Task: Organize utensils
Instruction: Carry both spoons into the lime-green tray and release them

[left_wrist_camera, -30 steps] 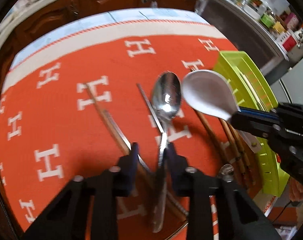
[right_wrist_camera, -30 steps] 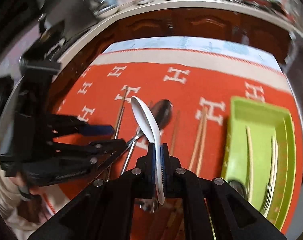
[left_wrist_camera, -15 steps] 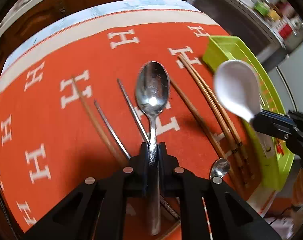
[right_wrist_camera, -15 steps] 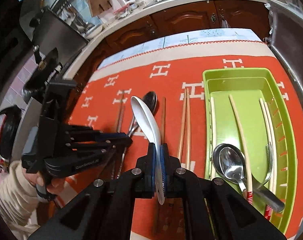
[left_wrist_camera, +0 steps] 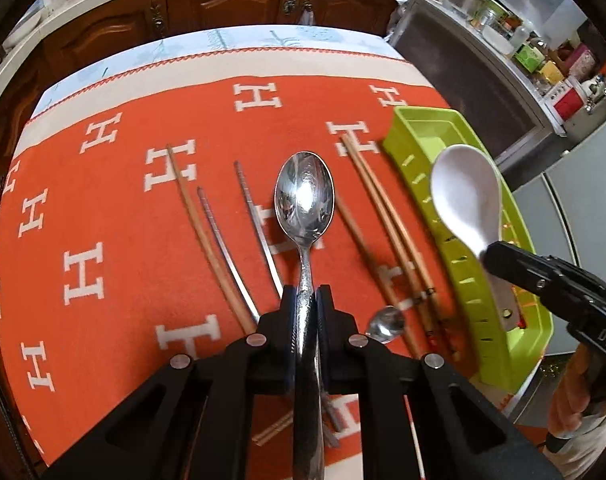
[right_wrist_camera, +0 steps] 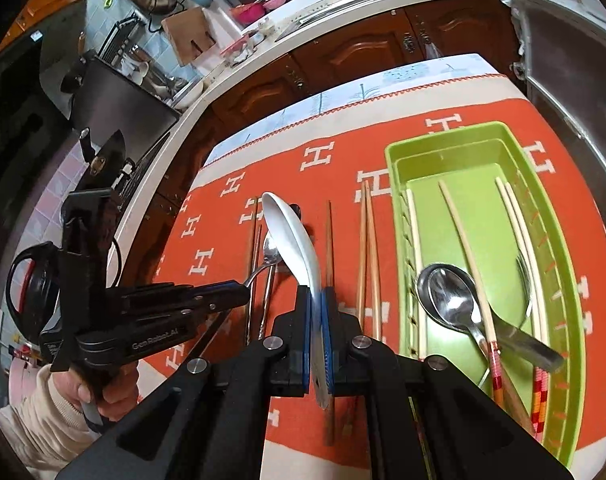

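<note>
My left gripper (left_wrist_camera: 306, 294) is shut on the handle of a large metal spoon (left_wrist_camera: 305, 200), held above the orange cloth with its bowl pointing away. My right gripper (right_wrist_camera: 316, 294) is shut on the handle of a white ceramic spoon (right_wrist_camera: 291, 240), held in the air. In the left wrist view that white spoon (left_wrist_camera: 465, 200) hangs over the left wall of the green tray (left_wrist_camera: 423, 114). The right wrist view shows the left gripper (right_wrist_camera: 243, 294) with the metal spoon (right_wrist_camera: 271, 254), well left of the tray (right_wrist_camera: 447, 140).
Wooden chopsticks (left_wrist_camera: 383, 232), metal chopsticks (left_wrist_camera: 259, 224) and a small spoon (left_wrist_camera: 387, 322) lie on the cloth. The tray holds a metal spoon (right_wrist_camera: 451, 296), a fork (right_wrist_camera: 523, 280) and several pale chopsticks (right_wrist_camera: 463, 232). Wooden cabinets stand past the table's far edge.
My left gripper closed on the metal spoon's handle and raised it off the cloth. My right gripper carried the white spoon to the right, toward the green tray, and rolled.
</note>
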The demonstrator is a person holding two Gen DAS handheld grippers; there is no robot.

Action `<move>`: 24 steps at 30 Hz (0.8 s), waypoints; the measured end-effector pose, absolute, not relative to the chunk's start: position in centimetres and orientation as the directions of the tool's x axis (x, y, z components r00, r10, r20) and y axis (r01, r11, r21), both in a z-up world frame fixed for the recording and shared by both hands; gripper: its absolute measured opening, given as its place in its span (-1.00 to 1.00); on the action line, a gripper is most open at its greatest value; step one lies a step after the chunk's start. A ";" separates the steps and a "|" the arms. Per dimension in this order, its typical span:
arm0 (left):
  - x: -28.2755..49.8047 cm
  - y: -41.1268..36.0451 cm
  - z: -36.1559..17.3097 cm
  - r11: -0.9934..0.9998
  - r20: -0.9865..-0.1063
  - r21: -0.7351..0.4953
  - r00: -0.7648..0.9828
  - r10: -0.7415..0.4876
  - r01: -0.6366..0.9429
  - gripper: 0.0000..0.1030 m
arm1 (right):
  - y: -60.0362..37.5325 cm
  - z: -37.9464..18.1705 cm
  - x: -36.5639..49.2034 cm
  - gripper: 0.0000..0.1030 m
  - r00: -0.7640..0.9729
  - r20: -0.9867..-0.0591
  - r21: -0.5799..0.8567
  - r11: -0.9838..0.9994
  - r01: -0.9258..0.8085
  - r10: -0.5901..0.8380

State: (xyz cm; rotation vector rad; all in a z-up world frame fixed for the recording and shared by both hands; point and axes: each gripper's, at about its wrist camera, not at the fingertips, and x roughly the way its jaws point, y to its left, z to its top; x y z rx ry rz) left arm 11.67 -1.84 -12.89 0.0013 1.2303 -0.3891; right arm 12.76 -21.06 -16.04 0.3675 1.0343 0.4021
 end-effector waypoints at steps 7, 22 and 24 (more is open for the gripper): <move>11.6 -4.2 -13.8 0.934 -0.925 -0.202 0.257 -0.281 0.293 -0.87 | -22.7 -15.8 11.2 -0.91 0.464 -0.747 0.480 0.869 -0.120 0.476; 11.7 -8.0 -9.8 0.897 -0.876 -0.297 0.279 -0.392 0.329 -0.87 | -28.4 -14.3 8.3 -0.91 0.536 -0.737 0.481 0.877 -0.011 0.412; 11.9 -8.7 -9.2 0.890 -0.868 -0.309 0.283 -0.408 0.335 -0.91 | -29.3 -14.6 8.1 -0.91 0.539 -0.744 0.477 0.879 0.014 0.396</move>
